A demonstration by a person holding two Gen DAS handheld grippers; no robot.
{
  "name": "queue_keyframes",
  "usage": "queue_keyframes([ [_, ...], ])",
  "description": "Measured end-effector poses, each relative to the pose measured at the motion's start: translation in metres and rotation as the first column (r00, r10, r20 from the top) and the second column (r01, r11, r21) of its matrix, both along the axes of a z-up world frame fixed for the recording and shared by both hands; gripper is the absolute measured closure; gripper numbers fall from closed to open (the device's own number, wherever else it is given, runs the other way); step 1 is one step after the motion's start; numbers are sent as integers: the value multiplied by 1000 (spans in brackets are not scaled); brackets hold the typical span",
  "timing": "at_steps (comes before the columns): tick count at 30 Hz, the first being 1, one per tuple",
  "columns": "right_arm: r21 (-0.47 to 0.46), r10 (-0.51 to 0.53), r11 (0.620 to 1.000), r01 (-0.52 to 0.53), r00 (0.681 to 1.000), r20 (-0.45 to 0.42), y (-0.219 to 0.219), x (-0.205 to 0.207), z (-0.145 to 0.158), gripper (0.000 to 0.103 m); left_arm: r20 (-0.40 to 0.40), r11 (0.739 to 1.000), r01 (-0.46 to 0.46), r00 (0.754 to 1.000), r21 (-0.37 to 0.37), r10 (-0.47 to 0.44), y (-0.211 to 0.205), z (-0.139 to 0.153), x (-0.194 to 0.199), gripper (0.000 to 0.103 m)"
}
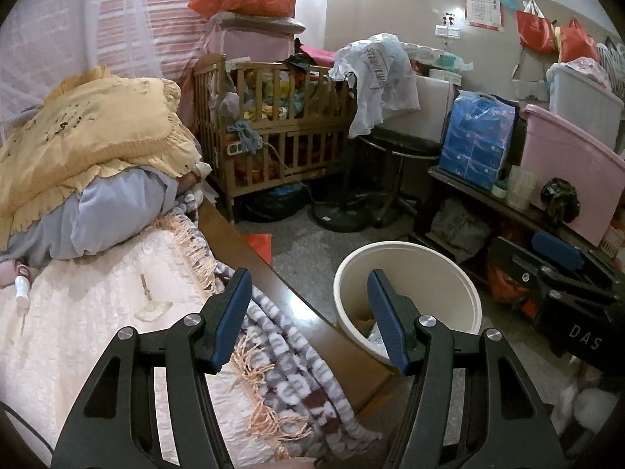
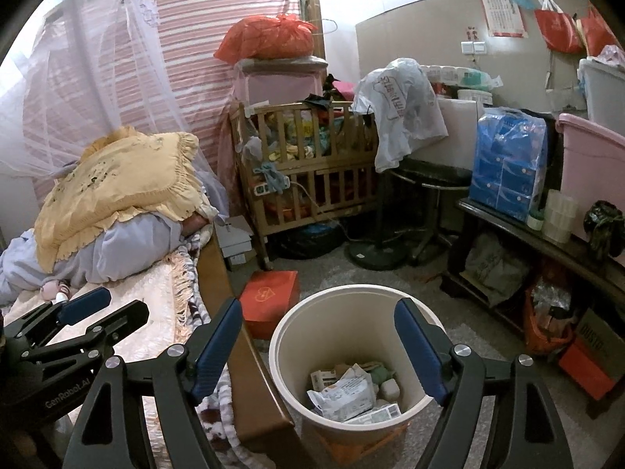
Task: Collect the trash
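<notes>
The bin (image 2: 351, 355) stands on the floor just beside the bed (image 1: 97, 336) frame. It already holds trash: a crumpled white wrapper (image 2: 343, 391), small cartons and a pale block. On the bed cover lie two loose items: a small fan-shaped scrap (image 1: 153, 306) with a thin stem, and a white tube (image 1: 21, 289) near the pillow (image 1: 90, 133) pile. Whether either counts as trash cannot be told for certain; the scrap is the likelier one.

**Handling**
- Scrap: judged very light, thin and limp. It lies flat on soft quilting, so the pads will tend to pinch fabric with it. Take it by the stem or by the raised edge of the fan.
- Tube: judged light, stiff and rounded, so liable to roll. Grip across its middle.
- Wrapper in the bin: light, crinkly, slippery film.

**Claw state**
- Left claw (image 1: 308, 316): jaws apart at a medium gap, nothing between them. It sits over the bed edge.
- Right claw (image 2: 318, 348): jaws wide, nothing between the pads. The bin mouth lies beyond them.

**View differences**
- Left wrist view: shows the scrap and tube on the bed. Only a sliver of the bin contents is visible, partly hidden by the claw's own finger.
- Right wrist view: looks straight into the bin and shows its contents, plus a red box (image 2: 269, 301) on the floor behind the bin. The scrap is not visible here; the left claw blocks that part of the bed.
</notes>
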State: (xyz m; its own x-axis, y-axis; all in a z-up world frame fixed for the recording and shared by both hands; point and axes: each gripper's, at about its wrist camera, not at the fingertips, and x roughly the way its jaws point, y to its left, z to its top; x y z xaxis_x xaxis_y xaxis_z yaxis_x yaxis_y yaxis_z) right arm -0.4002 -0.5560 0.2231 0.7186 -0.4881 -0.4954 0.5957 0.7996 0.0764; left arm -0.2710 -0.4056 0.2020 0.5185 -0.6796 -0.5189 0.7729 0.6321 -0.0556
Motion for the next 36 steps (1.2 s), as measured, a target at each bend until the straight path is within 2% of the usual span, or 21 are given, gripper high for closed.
queue_keyframes([
  [36, 18, 0, 1000, 0, 1000, -20, -2, -2, -12, 22, -19, 1000, 5, 1000, 9, -5, -8, -3, 0, 43],
])
